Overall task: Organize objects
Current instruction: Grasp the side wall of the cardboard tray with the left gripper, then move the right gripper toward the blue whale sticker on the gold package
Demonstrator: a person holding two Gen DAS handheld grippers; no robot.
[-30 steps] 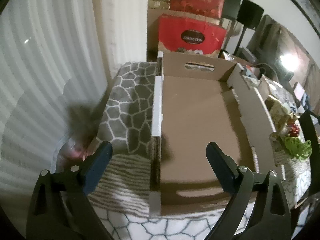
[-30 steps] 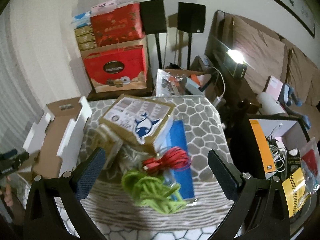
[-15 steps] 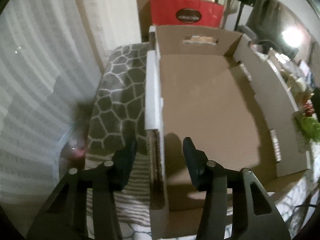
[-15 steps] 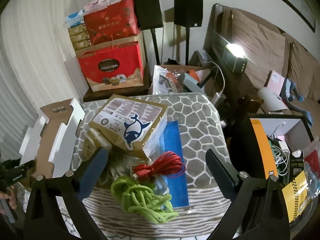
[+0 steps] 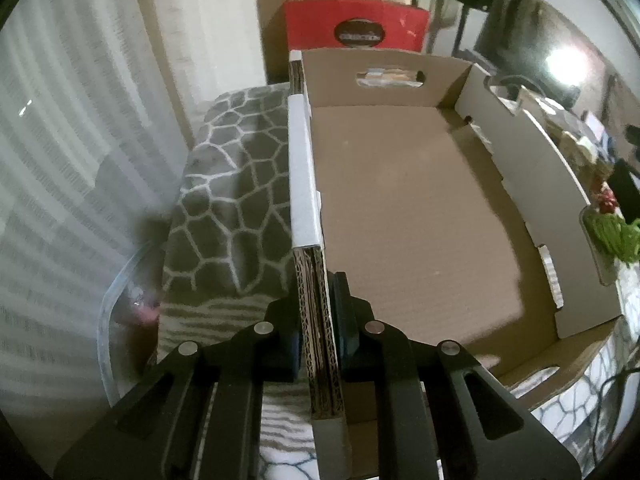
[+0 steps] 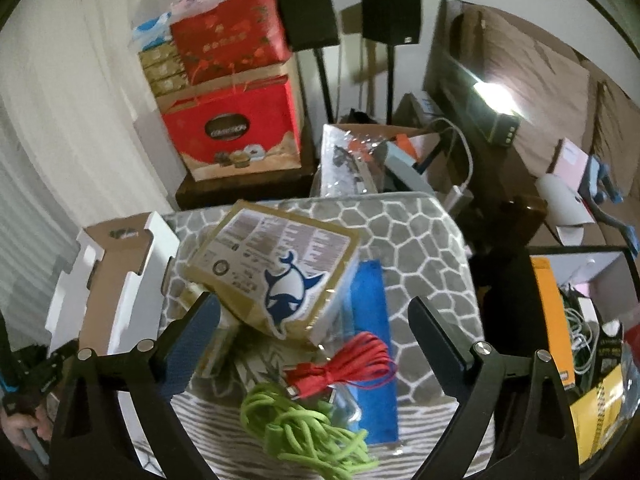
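With the left claw clenched on the near left wall of the empty cardboard box, at nine o'clock of the worktop, the box is best steadied while the spread, empty right claw is lowered squarely over the whale-printed packet.

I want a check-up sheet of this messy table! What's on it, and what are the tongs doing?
Surface: grey patterned cloth covers the table.
Job's things: empty cardboard tray; tan whale package; blue flat item under it.
Clutter: other packets lie half hidden beneath the whale package.
Grippers: left tongs just closed, clamped on the tray's side wall; right tongs open above the pile, nothing between them.
Cables: red cable bundle; green cord bundle.
Surroundings: red gift boxes, two black speakers, lit lamp.
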